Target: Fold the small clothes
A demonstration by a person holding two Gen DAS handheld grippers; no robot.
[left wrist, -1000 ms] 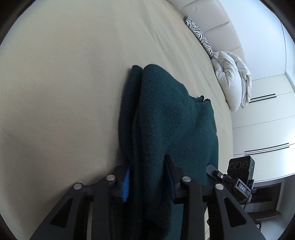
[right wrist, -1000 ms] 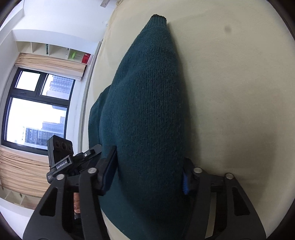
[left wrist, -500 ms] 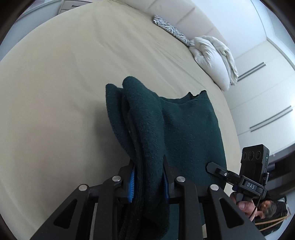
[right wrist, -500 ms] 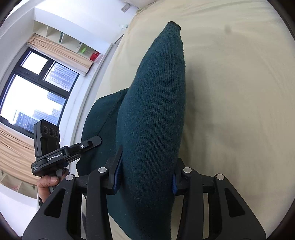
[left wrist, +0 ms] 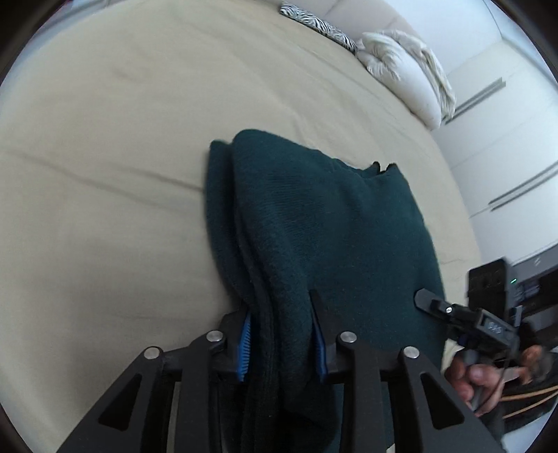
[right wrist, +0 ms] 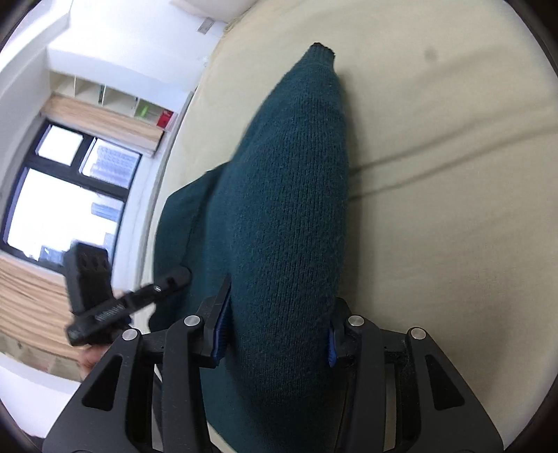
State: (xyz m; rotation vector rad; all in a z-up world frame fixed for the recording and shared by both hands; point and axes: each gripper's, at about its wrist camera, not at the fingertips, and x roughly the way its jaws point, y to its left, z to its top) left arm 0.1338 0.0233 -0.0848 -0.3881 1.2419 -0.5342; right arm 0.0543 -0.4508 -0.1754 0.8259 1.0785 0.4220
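A dark green knitted sweater (left wrist: 314, 226) is being held over a beige bed (left wrist: 104, 156). The left gripper (left wrist: 280, 343) is clamped on a bunched edge, its jaws having just widened slightly. The right gripper (right wrist: 277, 334) is gripping another fold. Its label is blurred, unreadable.

This is a bedroom in a home. A wide bed (left wrist: 132, 146) under a beige sheet fills both views, with a zebra-print pillow (left wrist: 317, 22) and a bunched white duvet (left wrist: 404, 69) at its head. White wardrobe doors (left wrist: 502, 146) stand beside it, and a dark-framed window (right wrist: 66, 195) with tan curtains (right wrist: 31, 303) shows tall city buildings outside.
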